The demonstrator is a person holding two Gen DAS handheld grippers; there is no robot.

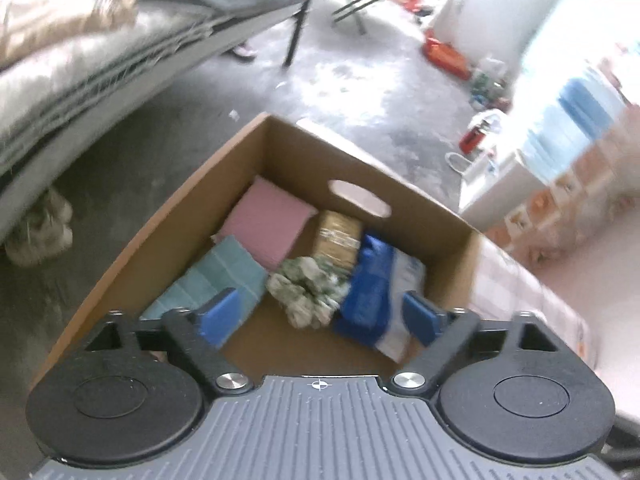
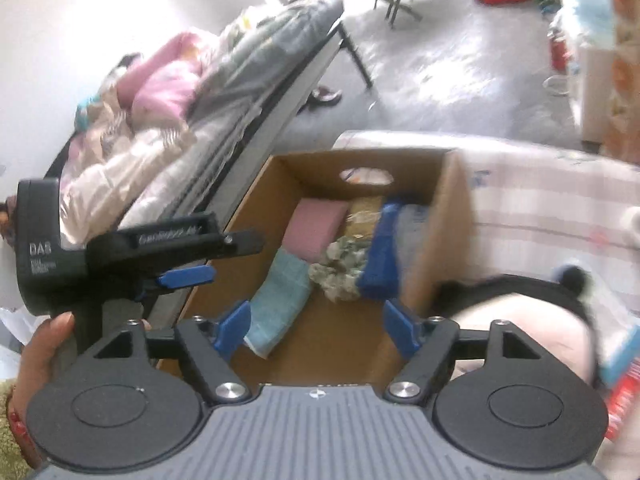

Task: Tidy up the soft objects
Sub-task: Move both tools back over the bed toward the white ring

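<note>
Both grippers above an open cardboard box, pointing down into it. Left gripper: blue pads wide apart, nothing between them. Right gripper: pads apart, empty.

Box contents, left wrist view: pink pad toward the far wall under the handle cutout; teal cloth in front of it, along the left wall; tan bundle to the right of the pink pad; crumpled green-and-white cloth in the middle, touching the bundle; blue-and-white bag against the right wall.

Right wrist view: a hand grips the left gripper's handle at the left edge. A black-and-white plush toy lies outside the box, right of it. Frames motion-blurred.
</note>
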